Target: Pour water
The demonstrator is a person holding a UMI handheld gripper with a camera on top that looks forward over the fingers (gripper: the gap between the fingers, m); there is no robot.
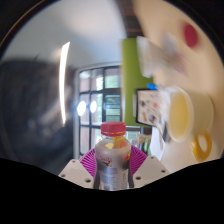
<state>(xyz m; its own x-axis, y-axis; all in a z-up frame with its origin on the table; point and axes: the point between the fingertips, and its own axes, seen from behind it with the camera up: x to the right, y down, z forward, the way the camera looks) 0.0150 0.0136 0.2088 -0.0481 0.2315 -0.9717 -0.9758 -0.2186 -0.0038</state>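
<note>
A clear plastic water bottle (113, 160) with a red cap and a colourful label stands upright between my fingers. My gripper (113, 166) is shut on the bottle, with the pink pads (90, 162) pressed against both of its sides. The bottle's lower part is hidden below. The bottle is lifted, with the room's far side behind it. No cup or other vessel for pouring shows clearly.
Beyond the bottle are bright windows (100, 95) and a green wall strip (130, 70). To the right stands a white surface (175, 60) with a yellowish bowl-like item (182, 115), a yellow ring (203, 147) and a red round thing (190, 37).
</note>
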